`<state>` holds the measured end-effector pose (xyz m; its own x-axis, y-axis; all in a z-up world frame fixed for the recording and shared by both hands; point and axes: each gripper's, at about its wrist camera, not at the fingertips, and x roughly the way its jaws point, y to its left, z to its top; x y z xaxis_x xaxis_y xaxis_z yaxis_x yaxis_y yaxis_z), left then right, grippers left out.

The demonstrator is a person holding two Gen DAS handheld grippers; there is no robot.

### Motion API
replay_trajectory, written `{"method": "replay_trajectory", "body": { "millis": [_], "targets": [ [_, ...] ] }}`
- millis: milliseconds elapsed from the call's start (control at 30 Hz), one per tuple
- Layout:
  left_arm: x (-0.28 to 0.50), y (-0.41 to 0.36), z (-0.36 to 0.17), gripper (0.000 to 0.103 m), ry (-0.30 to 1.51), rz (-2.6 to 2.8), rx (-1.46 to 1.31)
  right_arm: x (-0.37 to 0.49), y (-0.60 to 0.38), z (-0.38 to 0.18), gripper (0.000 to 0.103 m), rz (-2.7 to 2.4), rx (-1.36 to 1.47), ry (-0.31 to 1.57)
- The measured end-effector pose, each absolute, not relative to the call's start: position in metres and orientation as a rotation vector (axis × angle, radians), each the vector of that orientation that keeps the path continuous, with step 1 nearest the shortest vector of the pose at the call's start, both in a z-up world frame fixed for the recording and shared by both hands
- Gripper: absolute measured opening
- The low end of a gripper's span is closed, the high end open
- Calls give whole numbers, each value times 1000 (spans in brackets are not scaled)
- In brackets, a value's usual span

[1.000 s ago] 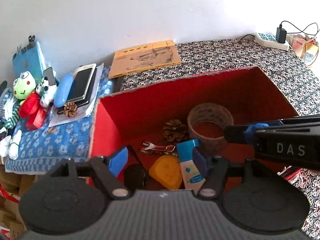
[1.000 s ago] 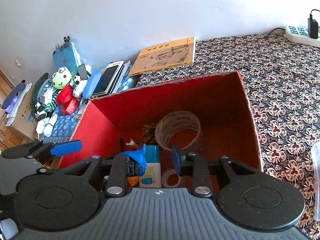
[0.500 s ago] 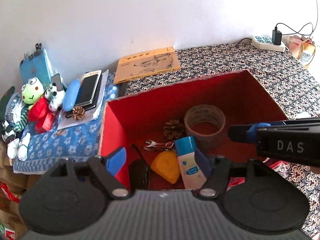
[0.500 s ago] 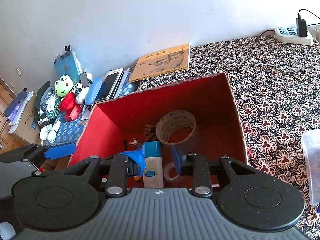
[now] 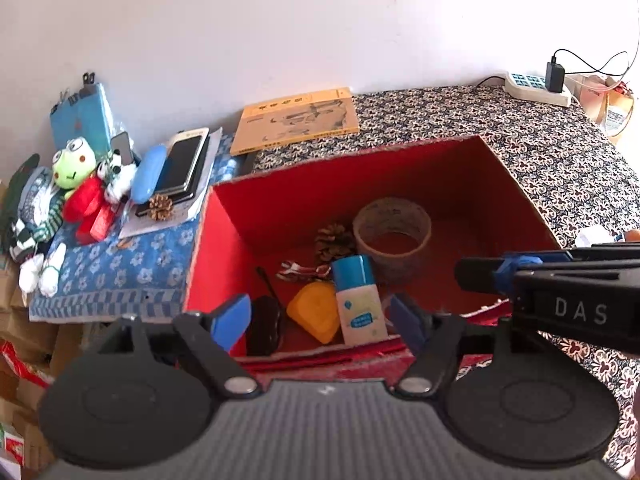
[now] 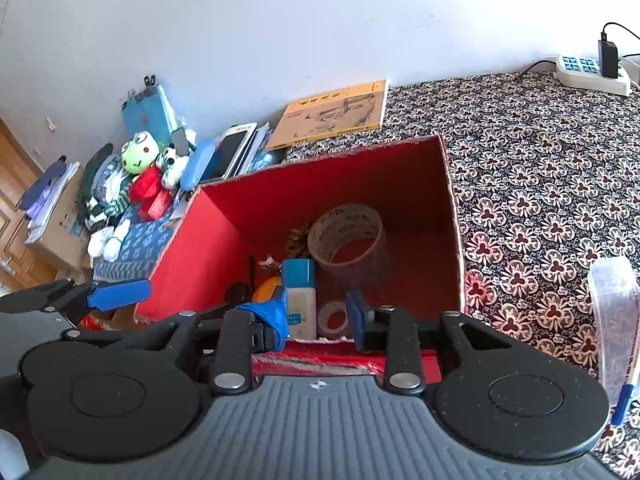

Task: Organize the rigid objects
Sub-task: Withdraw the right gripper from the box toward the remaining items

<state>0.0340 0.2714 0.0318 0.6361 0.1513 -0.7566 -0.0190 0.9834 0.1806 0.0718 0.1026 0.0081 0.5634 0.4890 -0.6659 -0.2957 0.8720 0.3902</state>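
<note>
A red cardboard box (image 5: 224,264) stands open on the patterned worktop (image 5: 560,152), and everything here is placed from it. Inside, against the far wall, sits a roll of brown packing tape (image 5: 392,228) with a pine cone (image 5: 334,240) just to its left. Nearer the front lie a white bottle with a blue cap (image 5: 356,300), a yellow plastic piece (image 5: 314,312) touching it, a black oval object (image 5: 262,324) and a small red-and-white metal item (image 5: 300,270). A small clear tape roll (image 6: 332,318) shows at the front wall in the right wrist view.

The left hand-held gripper (image 5: 320,320) hovers over the box's near edge, its blue pads spread wide with nothing pinched. The right hand-held gripper (image 6: 318,318) hangs over the same edge; its jaws are opening, narrower than the left, and empty.

Beyond the box's far left corner lies a yellow booklet (image 5: 296,120). Left of the box, on a blue floral cloth (image 5: 112,272), are a frog plush (image 5: 74,166), stacked phones (image 5: 184,164) and another pine cone (image 5: 160,207). Far beyond its right side is a power strip (image 5: 536,87). A clear plastic container (image 6: 614,312) lies right of the box.
</note>
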Motion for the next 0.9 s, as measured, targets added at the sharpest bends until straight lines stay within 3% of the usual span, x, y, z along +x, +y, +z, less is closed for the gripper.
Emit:
{"method": "replay_trajectory", "body": {
  "millis": [900],
  "targets": [
    [7,205,13,77,970,166,138,57,44,-10,17,579,237,950]
  ]
}}
